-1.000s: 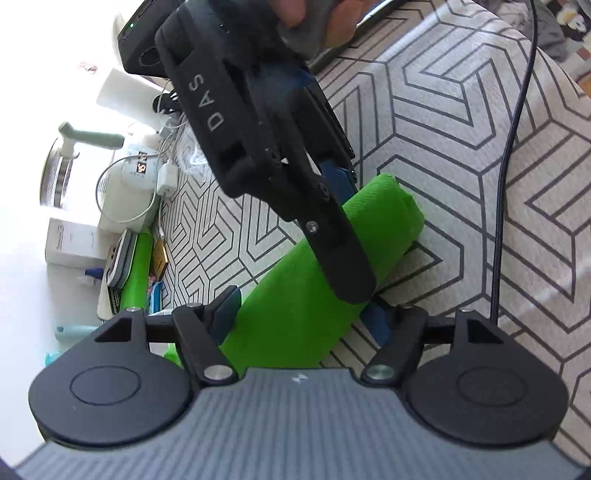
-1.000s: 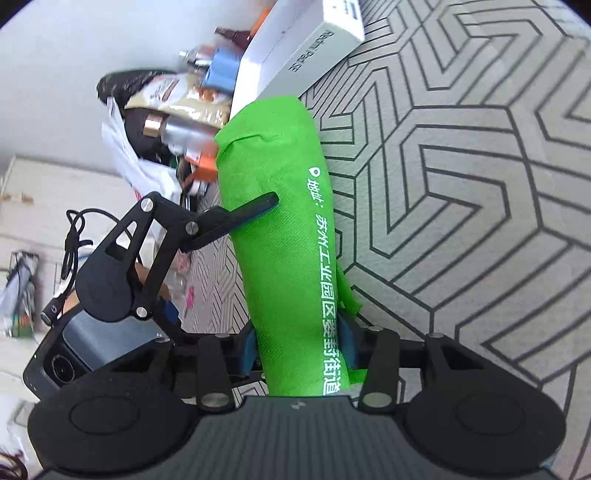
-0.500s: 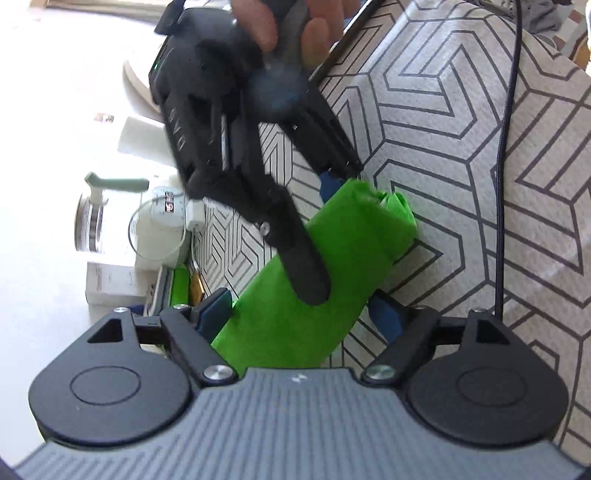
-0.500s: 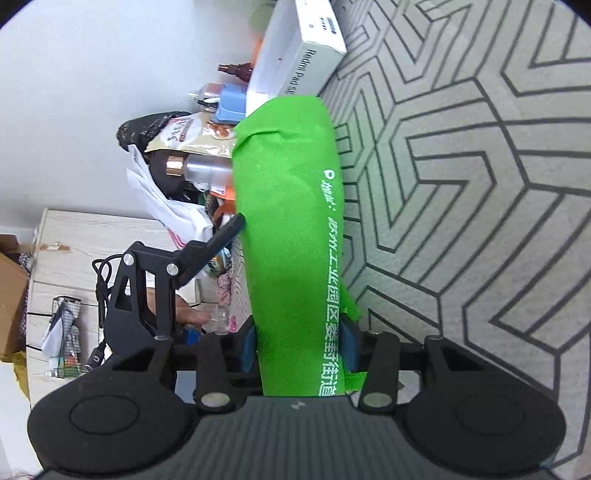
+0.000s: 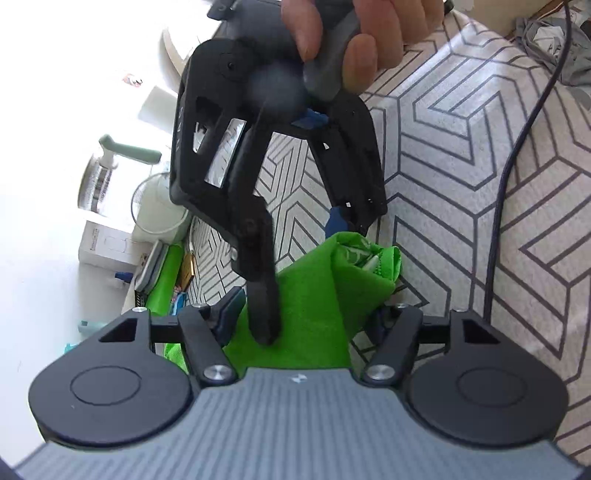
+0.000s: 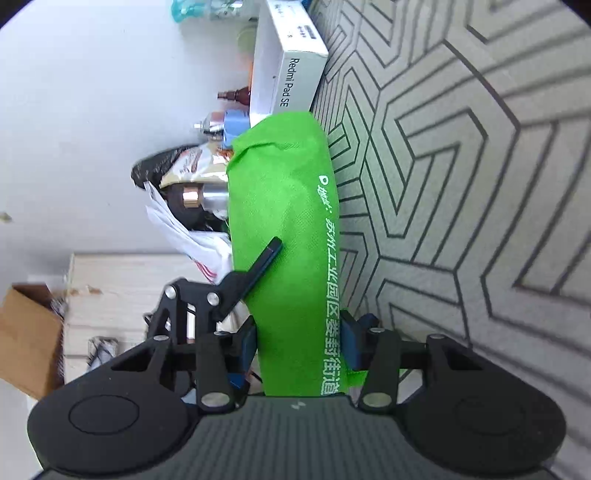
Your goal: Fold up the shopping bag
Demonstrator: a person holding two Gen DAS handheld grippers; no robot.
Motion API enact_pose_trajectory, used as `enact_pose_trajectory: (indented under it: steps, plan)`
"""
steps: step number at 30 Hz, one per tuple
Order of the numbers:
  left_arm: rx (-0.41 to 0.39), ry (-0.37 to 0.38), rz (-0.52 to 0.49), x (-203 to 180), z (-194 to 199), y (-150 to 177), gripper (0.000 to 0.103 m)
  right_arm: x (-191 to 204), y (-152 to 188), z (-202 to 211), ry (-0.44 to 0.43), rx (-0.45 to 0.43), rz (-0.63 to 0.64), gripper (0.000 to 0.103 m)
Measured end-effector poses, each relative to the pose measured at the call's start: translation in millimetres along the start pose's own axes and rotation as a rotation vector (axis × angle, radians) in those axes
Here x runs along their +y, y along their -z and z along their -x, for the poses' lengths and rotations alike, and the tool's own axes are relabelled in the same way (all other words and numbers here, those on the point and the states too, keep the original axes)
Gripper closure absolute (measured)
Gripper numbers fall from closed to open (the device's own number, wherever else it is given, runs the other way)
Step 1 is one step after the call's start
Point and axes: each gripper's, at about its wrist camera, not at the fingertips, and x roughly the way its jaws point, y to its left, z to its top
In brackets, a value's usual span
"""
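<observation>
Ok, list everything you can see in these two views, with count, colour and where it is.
Shopping bag: one, green with white print, rolled on the cloth, between both claws.
Cloth: one, grey with dark line pattern, under the bag.
Box: one, white, beyond the bag's far end.
Cable: one, dark, across the cloth.
Clutter: bottles, packets, mixed colours, along the cloth's edge.
Cardboard box: one, brown, on the floor.
Hand: one, gripping the right claw's handle.
Left claw: black, closing, bag between its pads.
Right claw: black, opening, bag between its pads.
</observation>
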Motion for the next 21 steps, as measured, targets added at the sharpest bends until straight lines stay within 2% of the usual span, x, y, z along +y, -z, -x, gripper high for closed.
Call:
enact_pose_trajectory:
  steps: [3, 7, 8, 10, 11, 13, 14, 15, 17, 18, 19, 21]
  plan:
    - [-0.014, -0.013, -0.006, -4, 7, 2, 0.042, 1, 3, 3, -0.005, 0.013, -0.054, 0.050]
    - [-0.003, 0.005, -0.059, -15, 1, 3, 0.045, -5, 6, 2, 0.050, 0.021, -0.133, 0.049]
    - [-0.002, 0.018, -0.043, -13, 2, 4, 0.046, -5, 8, 6, 0.050, 0.013, -0.128, 0.047]
    - [0.004, 0.051, -0.006, -10, 8, 6, 0.048, 2, 14, 16, 0.056, -0.011, -0.088, 0.029]
    - [0.005, 0.062, 0.005, -8, 8, 6, 0.048, 10, 19, 24, 0.063, -0.023, -0.028, 0.028]
    - [0.008, 0.087, 0.019, -3, 8, 5, 0.048, 36, 37, 42, 0.135, -0.070, 0.195, 0.029]
    - [0.009, 0.098, 0.020, -1, 7, 5, 0.048, 50, 50, 48, 0.201, -0.106, 0.334, 0.031]
    - [0.011, 0.110, 0.022, 1, 6, 4, 0.048, 64, 64, 53, 0.285, -0.148, 0.492, 0.031]
    - [0.016, 0.135, 0.030, 5, 4, 2, 0.048, 91, 97, 50, 0.513, -0.222, 0.823, 0.034]
    - [0.019, 0.147, 0.036, 7, 4, 2, 0.048, 100, 115, 43, 0.615, -0.238, 0.985, 0.037]
    - [0.023, 0.159, 0.043, 9, 3, 1, 0.048, 105, 131, 35, 0.697, -0.232, 1.127, 0.046]
    - [0.027, 0.167, 0.054, 12, -2, 6, 0.048, 105, 162, 10, 0.850, -0.179, 1.374, 0.051]
